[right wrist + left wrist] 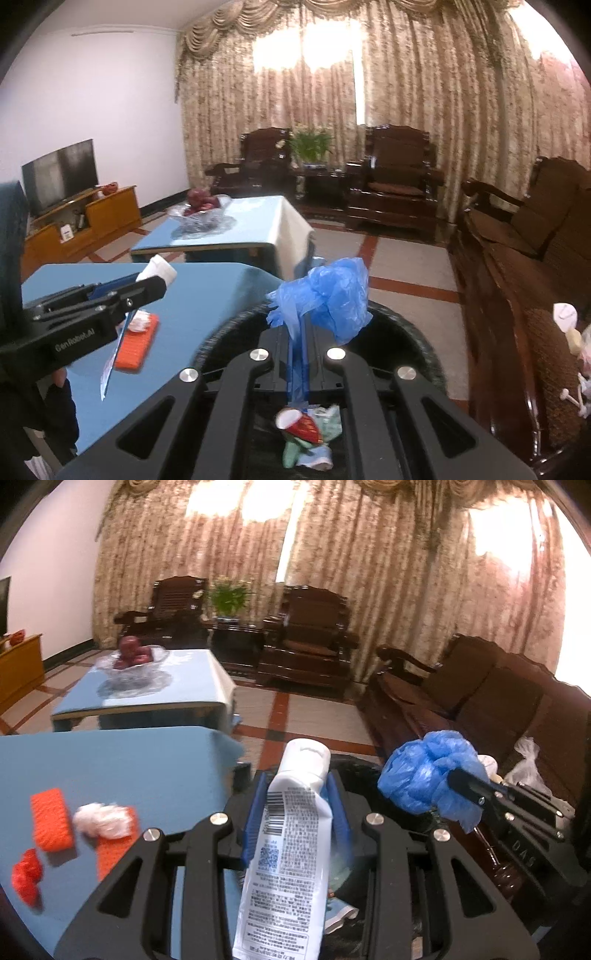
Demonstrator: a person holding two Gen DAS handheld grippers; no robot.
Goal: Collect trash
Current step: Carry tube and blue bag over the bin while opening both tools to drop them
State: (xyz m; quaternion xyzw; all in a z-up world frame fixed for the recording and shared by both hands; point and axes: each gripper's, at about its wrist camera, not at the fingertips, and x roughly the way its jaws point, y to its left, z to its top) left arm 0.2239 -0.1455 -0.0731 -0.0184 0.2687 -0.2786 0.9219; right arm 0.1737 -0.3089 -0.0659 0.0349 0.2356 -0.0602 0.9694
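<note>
My left gripper (295,797) is shut on a white tube (291,834) with printed text and a barcode, held over a black bin (369,771). My right gripper (301,332) is shut on a crumpled blue plastic bag (332,295), also over the bin (402,328); the bag shows in the left wrist view (428,771) too. Inside the bin lie a red-and-white cup and greenish wrappers (310,432). On the blue table (110,768) lie orange sponges (50,819), a white crumpled wad (101,819) and a red crumpled piece (26,878).
A second blue table (243,225) farther off bears a glass bowl of red fruit (201,206). A dark wooden sofa (517,258) runs along the right, with white bags (526,760) on it. Armchairs, a plant and curtains stand at the back; a TV cabinet (81,218) at left.
</note>
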